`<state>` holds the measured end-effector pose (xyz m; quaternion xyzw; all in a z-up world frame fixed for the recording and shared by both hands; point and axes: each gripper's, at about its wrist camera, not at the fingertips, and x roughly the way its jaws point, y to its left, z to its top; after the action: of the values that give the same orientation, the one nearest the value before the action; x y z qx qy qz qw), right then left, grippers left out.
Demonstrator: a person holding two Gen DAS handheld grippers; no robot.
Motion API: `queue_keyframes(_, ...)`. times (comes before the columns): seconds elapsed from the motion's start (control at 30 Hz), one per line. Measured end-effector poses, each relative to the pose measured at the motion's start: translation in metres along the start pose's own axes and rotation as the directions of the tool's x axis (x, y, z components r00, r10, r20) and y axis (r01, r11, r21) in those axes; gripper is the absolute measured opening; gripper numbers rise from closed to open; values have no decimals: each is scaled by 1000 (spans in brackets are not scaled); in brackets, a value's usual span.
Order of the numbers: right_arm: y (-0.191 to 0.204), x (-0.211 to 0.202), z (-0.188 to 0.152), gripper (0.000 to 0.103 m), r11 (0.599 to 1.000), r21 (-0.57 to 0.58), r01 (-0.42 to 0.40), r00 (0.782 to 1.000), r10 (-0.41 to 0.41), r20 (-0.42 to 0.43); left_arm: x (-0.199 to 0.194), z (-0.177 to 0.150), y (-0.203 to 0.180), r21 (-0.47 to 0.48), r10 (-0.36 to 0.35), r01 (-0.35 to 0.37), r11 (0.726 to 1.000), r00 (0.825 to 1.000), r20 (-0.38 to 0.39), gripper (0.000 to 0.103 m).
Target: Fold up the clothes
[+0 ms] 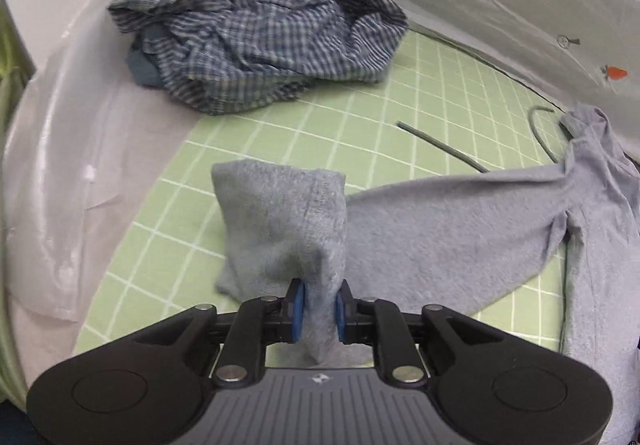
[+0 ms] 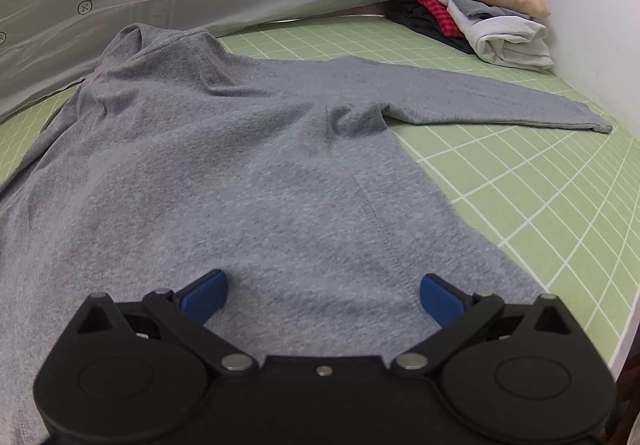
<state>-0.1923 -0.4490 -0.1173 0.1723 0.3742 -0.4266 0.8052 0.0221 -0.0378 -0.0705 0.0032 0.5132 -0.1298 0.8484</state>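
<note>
Lying spread on the green grid mat [image 2: 520, 181], the grey long-sleeved shirt [image 2: 240, 173] fills the middle of the right wrist view, its collar toward eleven o'clock and one sleeve [image 2: 500, 101] stretched flat toward three o'clock. The right gripper [image 2: 323, 295] hovers just above the shirt's body with its blue pads [image 2: 204, 295] spread wide, nothing between them. At one o'clock a stack of folded clothes [image 2: 476, 1] sits in the corner against the white wall [image 2: 592, 5], a tan piece on top, grey, white and red ones beneath.

In the left wrist view the left gripper [image 1: 319, 311] has the shirt's other sleeve cuff [image 1: 280, 221] bunched between its blue pads [image 1: 297, 311], the cloth standing up from the mat in a folded hump; whether the pads press it firmly cannot be told. At eleven o'clock a crumpled blue checked garment [image 1: 256, 41] lies in a heap, partly on the mat. A thin dark cord [image 1: 440, 143] lies at two o'clock. No containers show in either view.
</note>
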Motion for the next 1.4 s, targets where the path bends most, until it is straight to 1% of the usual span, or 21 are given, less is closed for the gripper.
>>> queue_keyframes(0.07,1,-1,-2,103,1000,5,7,1000,-7,11,10,0,-4,-13,-54,53,998,998,-30,32)
queue_keyframes(0.13,2,-2,-4,103,1000,12,14,1000,-14,22,13,-1,-1,-57,-111,109,992,993,-43,36)
queue_keyframes(0.17,2,-3,-5,103,1000,15,17,999,-17,27,9,-1,3,-71,-125,123,990,992,-29,39)
queue_keyframes(0.23,2,-4,-7,103,1000,24,20,999,-21,38,0,-1,12,-98,-145,144,985,989,0,40)
queue_keyframes(0.27,2,-5,-9,103,999,29,21,999,-22,43,-5,0,18,-105,-127,129,986,992,23,42)
queue_keyframes(0.33,2,-5,-11,103,999,38,22,998,-25,58,-11,4,30,-116,-77,83,990,995,56,48)
queue_keyframes(0.37,2,-6,-13,103,999,41,24,997,-26,66,-9,7,37,-120,-46,53,991,997,60,51)
queue_keyframes(0.47,3,-7,-16,103,998,52,32,996,-36,85,2,12,53,-141,6,-1,990,999,33,52)
queue_keyframes(0.67,4,-8,-17,103,997,62,42,995,-47,91,16,12,61,-190,-57,58,980,998,9,52)
queue_keyframes(0.73,4,-8,-17,103,997,62,42,995,-48,92,18,12,58,-165,-48,49,985,999,9,50)
queue_keyframes(0.77,4,-8,-17,103,997,63,42,994,-48,93,20,12,57,-153,-46,47,987,999,10,47)
queue_keyframes(0.8,4,-8,-18,103,997,63,43,994,-49,94,21,11,57,-147,-46,47,988,999,10,34)
queue_keyframes(0.87,4,-8,-18,103,997,64,43,994,-49,97,21,9,59,-143,-52,53,988,999,13,19)
queue_keyframes(0.9,4,-8,-19,103,997,65,43,994,-49,100,19,8,61,-149,-57,59,987,998,23,6)
queue_keyframes(0.93,4,-8,-19,103,997,65,43,994,-50,102,17,7,64,-157,-62,66,985,998,31,0)
queue_keyframes(1.07,4,-8,-20,103,997,66,44,993,-51,106,4,1,79,-187,-8,19,982,998,62,0)
queue_keyframes(1.17,4,-8,-20,103,997,67,44,993,-51,110,-1,-2,93,-230,-9,25,973,998,69,0)
queue_keyframes(1.23,4,-8,-21,103,997,68,44,992,-51,113,1,-3,97,-262,-9,25,965,998,61,4)
queue_keyframes(1.3,4,-8,-21,103,997,69,45,992,-53,117,5,-3,95,-269,-7,21,963,999,51,34)
queue_keyframes(1.37,4,-9,-21,103,997,69,46,992,-54,117,9,-2,88,-257,-10,22,966,999,46,44)
queue_keyframes(1.4,4,-9,-21,103,996,70,46,992,-54,117,11,-2,85,-251,-13,24,968,999,45,47)
